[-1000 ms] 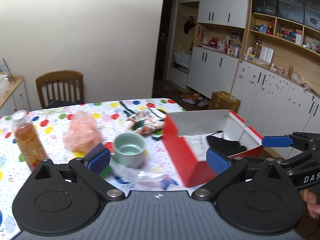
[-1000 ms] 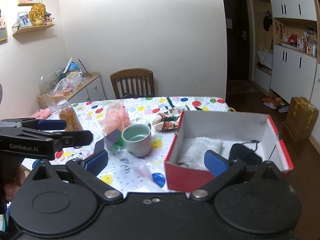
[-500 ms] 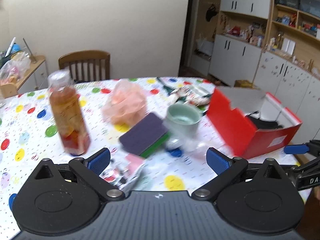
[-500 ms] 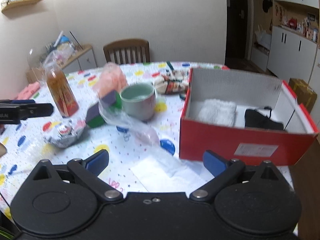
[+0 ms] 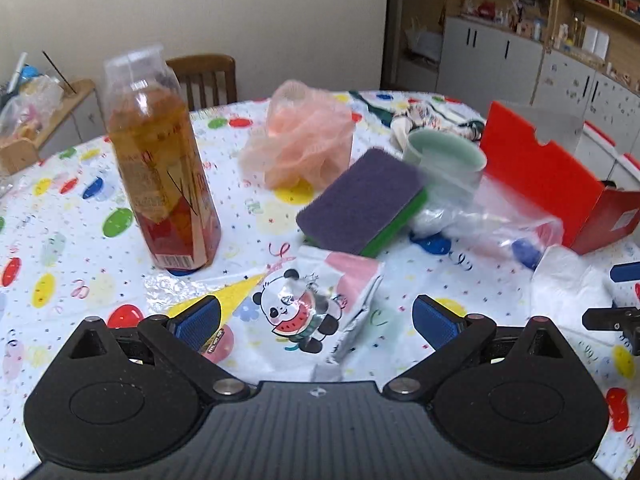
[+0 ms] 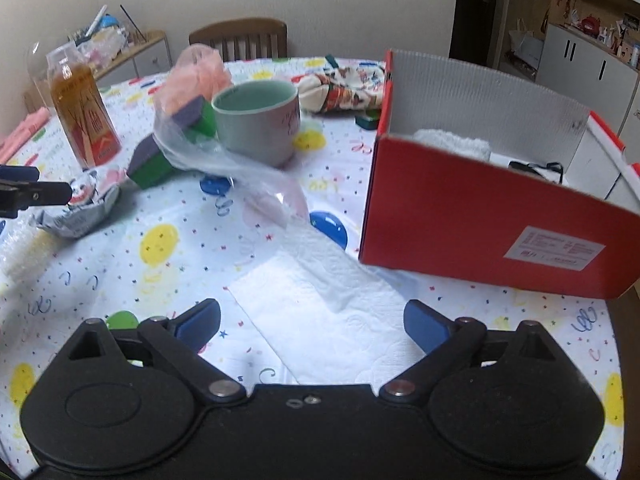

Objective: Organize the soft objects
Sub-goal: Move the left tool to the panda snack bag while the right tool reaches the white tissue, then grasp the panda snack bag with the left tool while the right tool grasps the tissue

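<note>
Both tongs hang released over the dotted table: the left gripper above a panda packet, the right gripper, jaws just narrowing, above a white tissue. At one o'clock, the red box holds a white towel; sponge and loofah lie beyond.

Your left gripper: matte black plastic body, ribbed grey plate at 6 o'clock, two round black discs at 7 and 5 o'clock, silver pivot screws, blue pads on angled black fingers. Your right gripper: same black build, blue pads, silver screws, two small metal fasteners at centre, smooth black body at 6 o'clock
</note>
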A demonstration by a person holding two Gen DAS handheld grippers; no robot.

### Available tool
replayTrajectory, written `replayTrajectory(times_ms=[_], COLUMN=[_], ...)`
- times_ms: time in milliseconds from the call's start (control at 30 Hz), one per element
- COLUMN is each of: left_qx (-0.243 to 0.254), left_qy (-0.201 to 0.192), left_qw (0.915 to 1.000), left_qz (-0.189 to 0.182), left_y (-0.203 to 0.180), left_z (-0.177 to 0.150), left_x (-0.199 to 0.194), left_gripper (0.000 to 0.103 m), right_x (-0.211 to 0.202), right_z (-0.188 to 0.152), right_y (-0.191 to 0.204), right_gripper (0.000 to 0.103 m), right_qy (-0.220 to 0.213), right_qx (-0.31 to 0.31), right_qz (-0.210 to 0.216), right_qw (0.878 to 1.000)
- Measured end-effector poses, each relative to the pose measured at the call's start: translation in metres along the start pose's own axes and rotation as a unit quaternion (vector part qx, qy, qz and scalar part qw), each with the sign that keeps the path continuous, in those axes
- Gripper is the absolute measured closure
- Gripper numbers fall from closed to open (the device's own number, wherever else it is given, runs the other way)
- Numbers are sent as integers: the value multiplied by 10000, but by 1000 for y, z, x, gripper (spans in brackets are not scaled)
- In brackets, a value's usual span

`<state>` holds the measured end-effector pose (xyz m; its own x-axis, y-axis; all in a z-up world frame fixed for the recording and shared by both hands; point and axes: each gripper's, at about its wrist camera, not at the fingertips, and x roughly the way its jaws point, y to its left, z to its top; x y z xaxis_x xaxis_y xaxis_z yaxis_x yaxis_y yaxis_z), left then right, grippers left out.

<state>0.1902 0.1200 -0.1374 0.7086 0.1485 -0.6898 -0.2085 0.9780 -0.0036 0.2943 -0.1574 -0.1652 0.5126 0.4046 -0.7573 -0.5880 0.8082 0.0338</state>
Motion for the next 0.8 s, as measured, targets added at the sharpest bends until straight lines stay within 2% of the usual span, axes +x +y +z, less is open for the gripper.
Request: replayTrajectory(times_ms=[200, 333, 433, 633, 800], left_qx=[292, 605, 612, 815, 1078], left_qy=[344, 485, 595, 567, 469], left_qw=[9988, 9969, 9963, 9951, 9931], left_qz=[-175, -104, -43, -43, 35], left_y=[11, 12, 17, 14, 6], left_z=[0, -4, -6, -7, -11], left_x=[29, 42, 49, 52, 49], left_gripper=[0, 0, 0, 2, 17], right_x=[12, 18, 22, 26, 25], right_z=[-1, -2, -2, -5, -9], right_y=[0, -1, -4, -6, -1], right_gripper=[6, 6, 8, 12, 19], right_qy=[177, 244, 294, 347, 286], right_qx=[-71, -124, -90, -73, -200], right_qz=[73, 91, 69, 37, -129], right_qw=[9998, 9996, 9995, 9994, 9993])
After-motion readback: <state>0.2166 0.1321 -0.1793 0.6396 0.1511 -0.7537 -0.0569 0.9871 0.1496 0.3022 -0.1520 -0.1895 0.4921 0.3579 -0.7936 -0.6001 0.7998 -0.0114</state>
